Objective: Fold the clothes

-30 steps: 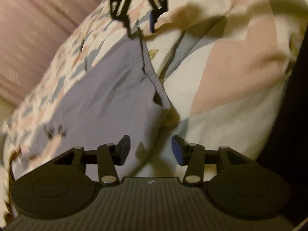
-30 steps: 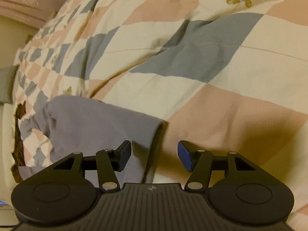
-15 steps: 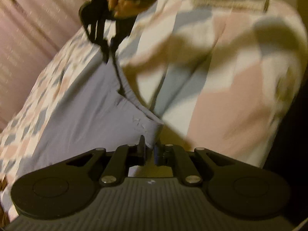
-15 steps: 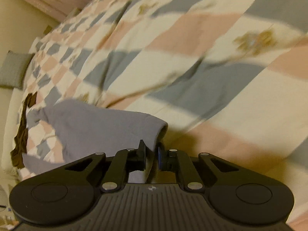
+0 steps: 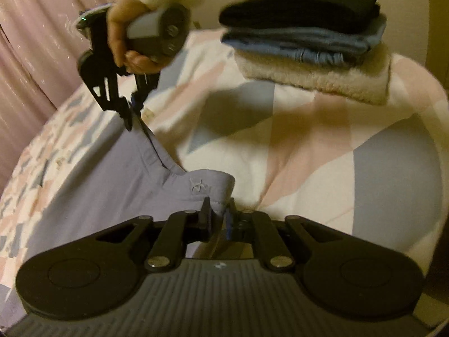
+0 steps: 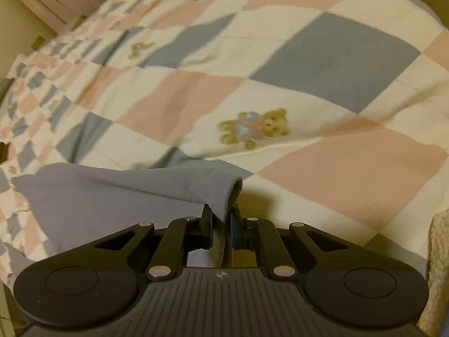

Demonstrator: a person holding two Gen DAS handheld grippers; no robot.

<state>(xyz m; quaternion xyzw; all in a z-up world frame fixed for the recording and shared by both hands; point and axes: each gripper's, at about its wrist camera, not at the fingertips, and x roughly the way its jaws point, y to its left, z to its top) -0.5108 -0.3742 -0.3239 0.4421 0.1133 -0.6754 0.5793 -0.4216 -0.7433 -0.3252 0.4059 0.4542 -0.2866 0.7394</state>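
A lavender-grey garment lies on a checked quilt. My left gripper is shut on one corner of its waistband, lifted off the bed. In the left wrist view the right gripper, held by a hand, pinches the far corner of the same edge. The right wrist view has my right gripper shut on a folded corner of the garment, which trails off to the left.
A stack of folded clothes sits on the quilt at the far right: dark on top, blue in the middle, cream fleece below. Pink curtains hang on the left. The quilt spreads wide ahead of the right gripper.
Both grippers went from open to shut on the garment's corners. They have since lifted its edge off the quilt, and the views have swung round.
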